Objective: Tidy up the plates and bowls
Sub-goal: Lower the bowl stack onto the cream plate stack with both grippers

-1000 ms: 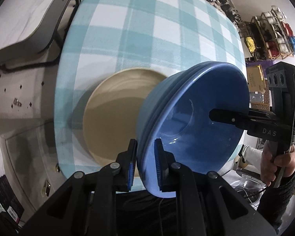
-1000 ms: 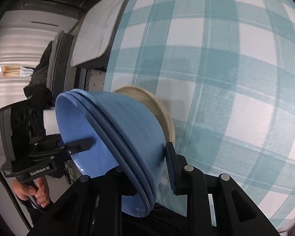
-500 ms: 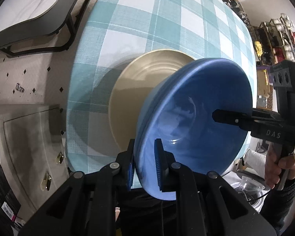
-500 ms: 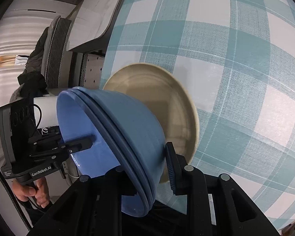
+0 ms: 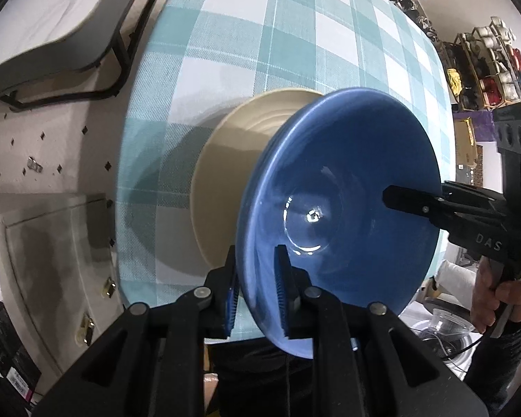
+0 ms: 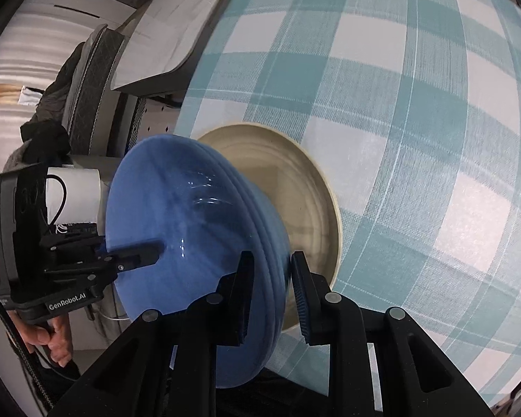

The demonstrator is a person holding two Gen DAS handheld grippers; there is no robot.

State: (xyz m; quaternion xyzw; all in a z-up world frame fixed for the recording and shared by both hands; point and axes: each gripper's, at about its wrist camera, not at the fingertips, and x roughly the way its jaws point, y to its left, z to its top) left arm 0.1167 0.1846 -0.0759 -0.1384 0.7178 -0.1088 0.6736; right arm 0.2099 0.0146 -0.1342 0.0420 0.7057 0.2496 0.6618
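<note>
A blue bowl [image 5: 347, 208] with a ridged rim rests base-down on a beige plate [image 5: 225, 180], which lies near the edge of a teal-and-white checked tablecloth [image 5: 260, 34]. My left gripper [image 5: 257, 292] has the bowl's near rim between its blue pads; its jaws are opening, though the pads still lie against the rim. In the right wrist view my right gripper [image 6: 272, 292] is shut on the opposite rim of the bowl [image 6: 177, 208], with the plate [image 6: 295, 173] just behind it. Each view shows the other gripper's finger reaching into the bowl.
The table edge runs close beside the plate, with tiled floor [image 5: 34, 139] below it. A grey folding bench [image 5: 52, 17] stands beyond that edge. A cluttered shelf [image 5: 486, 62] is at the far right. A person's hand [image 5: 496, 295] grips the right handle.
The bowl has come down from a tilt above the plate and now sits on it, closer to level. Both grippers followed it down and still straddle its rim.
</note>
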